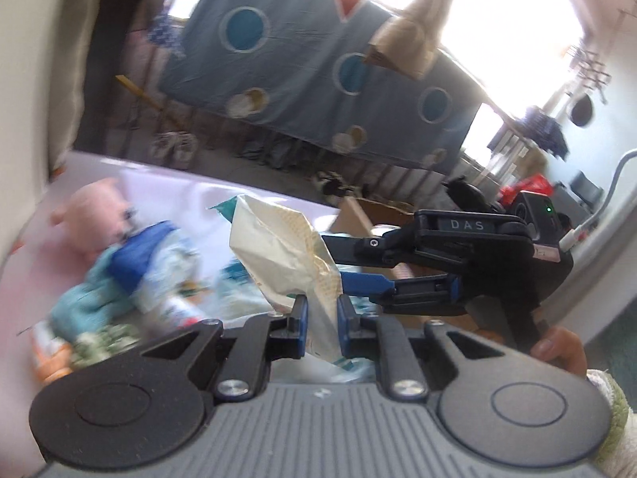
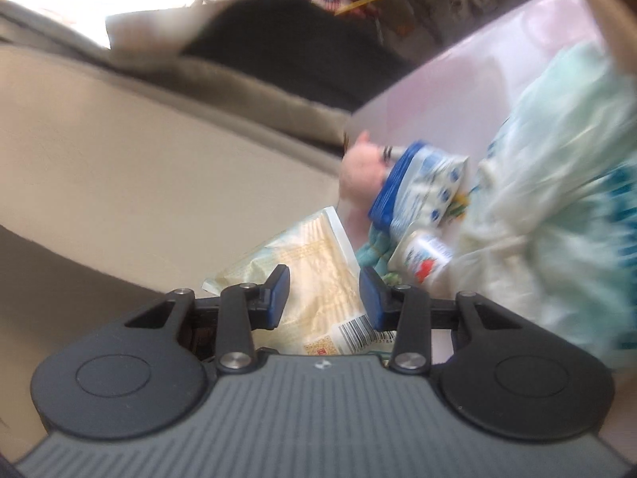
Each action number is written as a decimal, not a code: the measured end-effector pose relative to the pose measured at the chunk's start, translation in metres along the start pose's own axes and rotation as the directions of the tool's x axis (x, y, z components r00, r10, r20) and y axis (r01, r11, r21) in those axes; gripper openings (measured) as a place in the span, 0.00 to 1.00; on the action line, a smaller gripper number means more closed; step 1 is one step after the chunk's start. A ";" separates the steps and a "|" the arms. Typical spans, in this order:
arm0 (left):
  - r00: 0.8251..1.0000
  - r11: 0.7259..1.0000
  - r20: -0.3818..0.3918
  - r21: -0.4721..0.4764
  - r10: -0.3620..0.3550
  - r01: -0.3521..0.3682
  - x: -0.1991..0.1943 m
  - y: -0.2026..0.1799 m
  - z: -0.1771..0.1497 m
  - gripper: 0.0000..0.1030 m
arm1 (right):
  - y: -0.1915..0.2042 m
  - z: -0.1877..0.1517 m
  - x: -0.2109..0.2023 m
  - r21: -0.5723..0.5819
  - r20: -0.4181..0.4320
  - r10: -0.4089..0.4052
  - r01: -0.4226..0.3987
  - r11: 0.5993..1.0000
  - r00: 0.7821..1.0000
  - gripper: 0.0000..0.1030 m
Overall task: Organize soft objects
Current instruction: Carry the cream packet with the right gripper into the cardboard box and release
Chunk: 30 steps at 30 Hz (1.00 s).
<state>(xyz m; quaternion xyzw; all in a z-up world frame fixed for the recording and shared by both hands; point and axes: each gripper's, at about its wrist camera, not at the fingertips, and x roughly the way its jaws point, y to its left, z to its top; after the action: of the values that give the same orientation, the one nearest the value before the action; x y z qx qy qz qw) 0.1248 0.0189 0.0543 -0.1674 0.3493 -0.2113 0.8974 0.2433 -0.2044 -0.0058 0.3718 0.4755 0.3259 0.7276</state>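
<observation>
My left gripper [image 1: 321,310] has its jaws clamped on a cream crinkled packet [image 1: 278,251], lifted above the pale pink table [image 1: 36,255], while my right gripper [image 2: 324,294] stands jaws apart over a second cream packet [image 2: 314,279] lying there. Beyond lie a pink plush doll [image 1: 95,207] and blurred blue-and-white pouches [image 2: 418,187]. Farther off hangs a grey-blue cloth with round patches [image 1: 302,59] before bright windows [image 1: 505,12].
</observation>
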 end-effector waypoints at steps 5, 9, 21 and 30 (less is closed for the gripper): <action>0.992 0.988 -0.053 0.104 -0.110 0.115 0.059 -0.075 0.024 0.15 | -0.032 0.017 -0.100 0.043 0.167 -0.024 0.017 0.999 0.986 0.38; 0.974 0.972 -0.132 0.121 -0.187 0.203 0.128 -0.128 0.042 0.15 | -0.064 0.028 -0.186 0.087 0.335 -0.108 0.084 0.993 0.936 0.38; 0.922 0.979 -0.345 0.043 -0.175 0.201 0.388 -0.221 0.062 0.15 | -0.172 0.024 -0.354 0.190 0.579 -0.299 0.231 0.954 0.759 0.39; 0.880 0.992 -0.472 0.122 0.044 0.016 0.473 -0.216 0.042 0.24 | -0.243 0.011 -0.374 0.252 0.575 -0.325 0.215 0.943 0.751 0.39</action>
<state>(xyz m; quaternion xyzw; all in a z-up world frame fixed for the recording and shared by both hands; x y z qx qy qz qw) 0.4123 -0.3937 -0.0828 -0.0531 0.5457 -0.2603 0.7948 0.1575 -0.6410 -0.0408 0.4444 0.2909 0.0380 0.8464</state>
